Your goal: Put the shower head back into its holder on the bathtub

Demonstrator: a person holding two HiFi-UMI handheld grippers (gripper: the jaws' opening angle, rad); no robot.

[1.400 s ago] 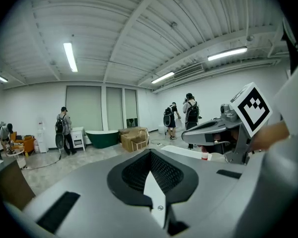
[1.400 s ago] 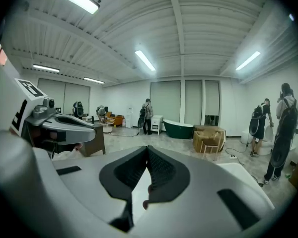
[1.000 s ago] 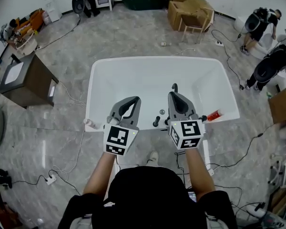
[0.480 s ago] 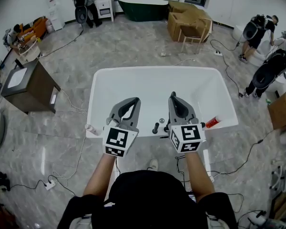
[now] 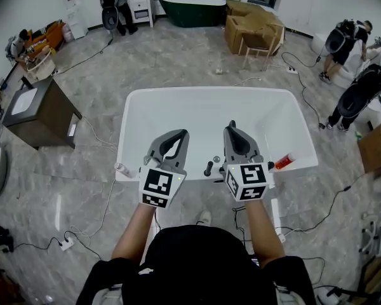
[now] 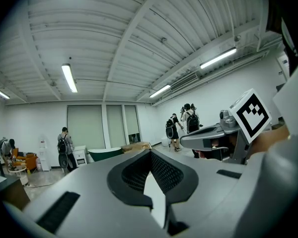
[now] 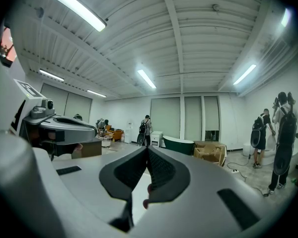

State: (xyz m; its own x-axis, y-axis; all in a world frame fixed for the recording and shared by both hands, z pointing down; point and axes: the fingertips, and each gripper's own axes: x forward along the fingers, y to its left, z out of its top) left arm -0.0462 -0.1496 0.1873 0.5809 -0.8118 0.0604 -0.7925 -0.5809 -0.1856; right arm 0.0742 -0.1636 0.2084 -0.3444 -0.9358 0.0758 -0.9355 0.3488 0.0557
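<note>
Now the left gripper [image 5: 180, 134] and right gripper [image 5: 230, 128] hover over the bathtub [image 5: 132, 107], fingers closed on nothing.
The shower head likely sits among the dark fittings [image 5: 208, 168] on the near rim, partly hidden; probably hard, slick and hose-tethered, best gripped by its handle.

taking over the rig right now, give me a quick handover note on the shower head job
Left gripper: shut, nothing between the jaws, held level over the near rim of the bathtub.
Right gripper: shut, empty, level beside the left one.
Things: dark fittings stand on the near rim between the two grippers. A red bottle lies on the rim to the right and a white bottle at the left corner.
Done: unclear. Neither gripper holds the shower head, and I cannot pick it or its holder out among the fittings.
Left: check the fittings. If the shower head is not seated, find it and put it in.
</note>
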